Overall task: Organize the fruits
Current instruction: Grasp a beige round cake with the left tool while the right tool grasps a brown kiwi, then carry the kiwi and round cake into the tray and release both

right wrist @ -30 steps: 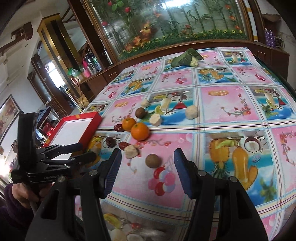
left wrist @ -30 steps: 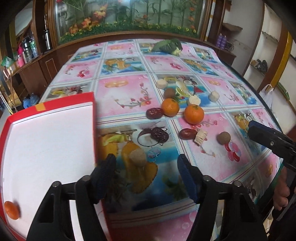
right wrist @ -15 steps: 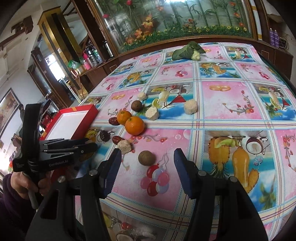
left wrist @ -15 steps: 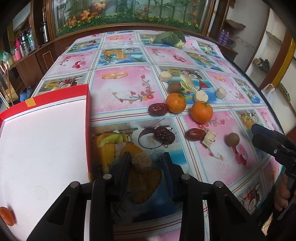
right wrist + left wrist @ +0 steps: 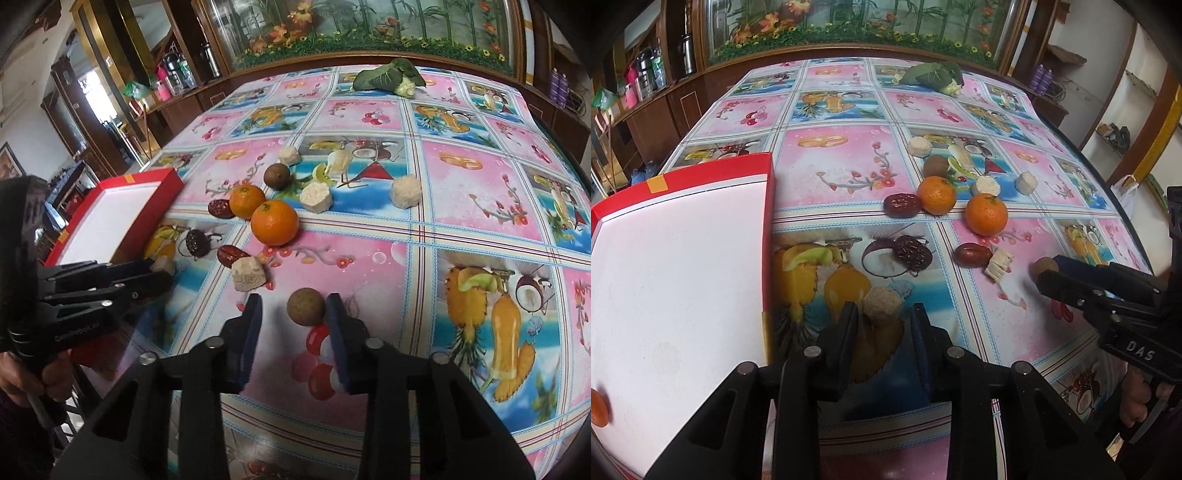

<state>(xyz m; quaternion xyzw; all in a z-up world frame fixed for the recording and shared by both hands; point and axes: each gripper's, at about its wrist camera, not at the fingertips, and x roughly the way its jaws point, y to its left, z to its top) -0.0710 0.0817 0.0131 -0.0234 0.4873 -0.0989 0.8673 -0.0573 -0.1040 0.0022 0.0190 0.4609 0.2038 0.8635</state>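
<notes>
A pale rough cube sits on the desk just beside the red box, between the narrowed jaws of the left tool; contact is unclear. The right tool, partly open, brackets a brown round fruit touching its right finger.

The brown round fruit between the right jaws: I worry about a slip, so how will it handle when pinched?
The brown round fruit looks ball-shaped, so it may roll if nudged off-centre. It seems small and probably light, with dull, likely grippy skin.

right gripper, jaws around brown fruit
</notes>
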